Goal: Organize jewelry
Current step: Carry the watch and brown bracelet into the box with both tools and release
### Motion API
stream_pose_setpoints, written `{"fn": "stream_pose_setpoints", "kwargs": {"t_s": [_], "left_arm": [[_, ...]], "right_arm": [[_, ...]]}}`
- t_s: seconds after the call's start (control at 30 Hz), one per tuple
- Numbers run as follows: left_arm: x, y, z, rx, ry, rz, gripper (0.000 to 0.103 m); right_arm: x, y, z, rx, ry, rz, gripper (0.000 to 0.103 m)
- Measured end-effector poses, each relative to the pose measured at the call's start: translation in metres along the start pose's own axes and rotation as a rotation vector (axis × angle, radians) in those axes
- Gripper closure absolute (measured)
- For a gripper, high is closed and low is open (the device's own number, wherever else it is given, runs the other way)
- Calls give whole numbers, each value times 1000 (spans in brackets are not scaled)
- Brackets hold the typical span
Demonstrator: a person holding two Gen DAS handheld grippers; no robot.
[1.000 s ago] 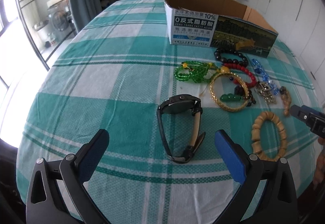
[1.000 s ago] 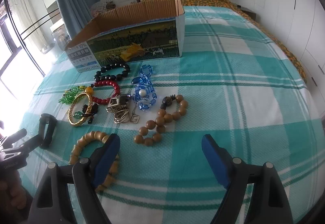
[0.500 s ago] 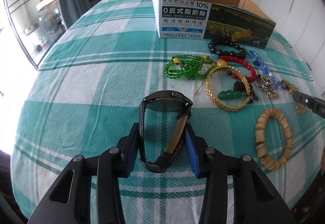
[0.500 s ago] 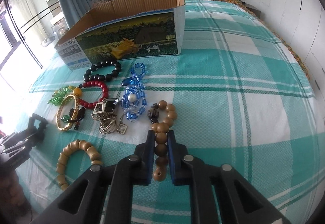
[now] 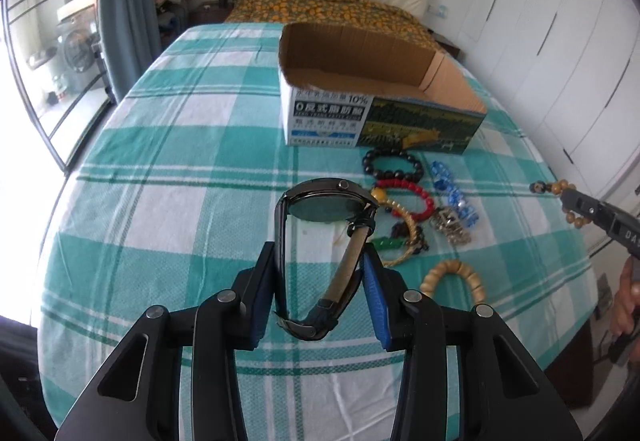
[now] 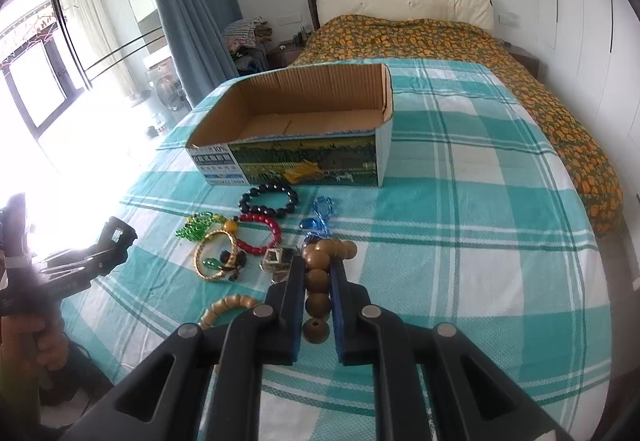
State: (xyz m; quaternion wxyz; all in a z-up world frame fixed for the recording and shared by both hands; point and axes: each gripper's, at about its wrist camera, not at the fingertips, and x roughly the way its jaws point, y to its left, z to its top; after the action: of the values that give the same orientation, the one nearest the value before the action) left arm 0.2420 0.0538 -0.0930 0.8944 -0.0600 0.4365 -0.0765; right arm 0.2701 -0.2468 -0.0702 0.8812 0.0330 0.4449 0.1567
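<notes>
Left gripper [image 5: 320, 281] is clamped on the watch [image 5: 324, 237]; its pads press the strap from both sides, and the watch is lifted clear of the checked cloth [image 5: 180, 181]. Right gripper [image 6: 316, 297] is clamped on the brown bead string [image 6: 318, 273], also raised; beads show above and below its pads. Both sets of jaws have just closed onto these items. On the cloth lie a black bracelet [image 6: 269, 200], red bracelet [image 6: 262, 231], gold bangle [image 6: 214, 255], green beads [image 6: 196, 227], blue beads [image 6: 318, 217], a metal piece [image 6: 276, 259] and a tan bracelet [image 5: 454, 275]. Beyond them stands the open box [image 6: 296, 133], empty inside.
</notes>
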Motion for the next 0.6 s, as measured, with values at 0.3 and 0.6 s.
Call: {"fn": "stream_pose_setpoints", "kwargs": {"t_s": [0.3,0.6], "left_arm": [[13,-21,96,66,-65,-38,61],[111,-32,154,57,52,-34,61]], "right_arm": [[8,20,90,-69,-109,22,91],[108,6,153,2,-15,85,91]]}}
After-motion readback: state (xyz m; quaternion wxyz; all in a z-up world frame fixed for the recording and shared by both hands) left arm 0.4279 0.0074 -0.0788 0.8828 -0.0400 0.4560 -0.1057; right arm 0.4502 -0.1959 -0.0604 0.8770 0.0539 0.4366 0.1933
